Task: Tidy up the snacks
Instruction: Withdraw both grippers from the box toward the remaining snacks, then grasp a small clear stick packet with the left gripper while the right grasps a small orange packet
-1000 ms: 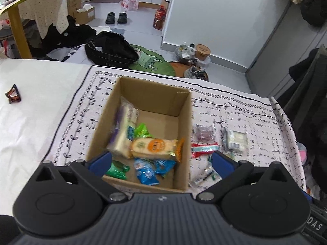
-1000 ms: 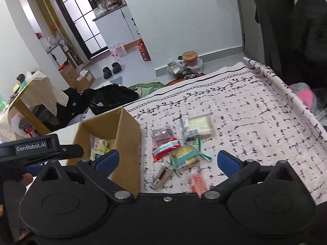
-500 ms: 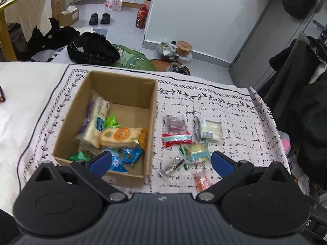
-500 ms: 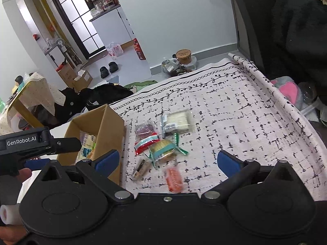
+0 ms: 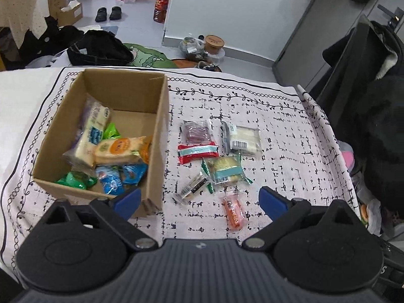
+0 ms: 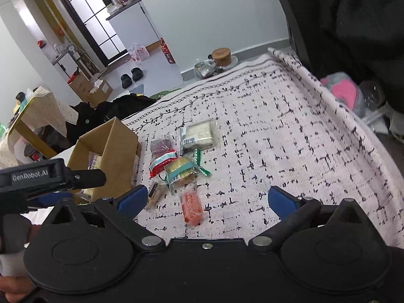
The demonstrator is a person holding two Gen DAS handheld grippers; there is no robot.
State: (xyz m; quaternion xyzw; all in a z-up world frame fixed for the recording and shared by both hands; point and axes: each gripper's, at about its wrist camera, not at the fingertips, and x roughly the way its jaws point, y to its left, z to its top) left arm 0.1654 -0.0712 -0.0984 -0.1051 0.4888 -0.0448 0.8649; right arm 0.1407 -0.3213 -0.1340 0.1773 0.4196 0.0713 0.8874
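Hovering grippers: both held above the patterned cloth (image 5: 290,136), neither touching any snack.
Left gripper (image 5: 199,199): fingers spread wide, nothing between them; its left blue pad (image 5: 127,200) sits over the near right corner of the cardboard box (image 5: 161,136).
Right gripper (image 6: 207,199): fingers spread wide, nothing between them; the left gripper's black body shows at its far left.
Orange packet (image 5: 233,210): closest loose snack, just ahead, between the spread fingers of each gripper, lying flat on the cloth.
Dark slim packet (image 5: 192,188): ahead and slightly left of the orange packet, close to the box wall.
Teal-banded packet (image 5: 224,170): ahead of the orange packet, touching the dark slim packet's far end.
Red packet (image 5: 198,152): farther ahead, just beside the teal-banded packet.
Purple packet (image 5: 197,132): beyond the red packet, touching it.
White packet (image 5: 242,139): farthest ahead, to the right of the purple packet.
Cardboard box: ahead-left of both grippers, open-topped, upright, already holding several snacks, including an orange-labelled packet (image 5: 118,149) on top and blue and green packets nearer the gripper.
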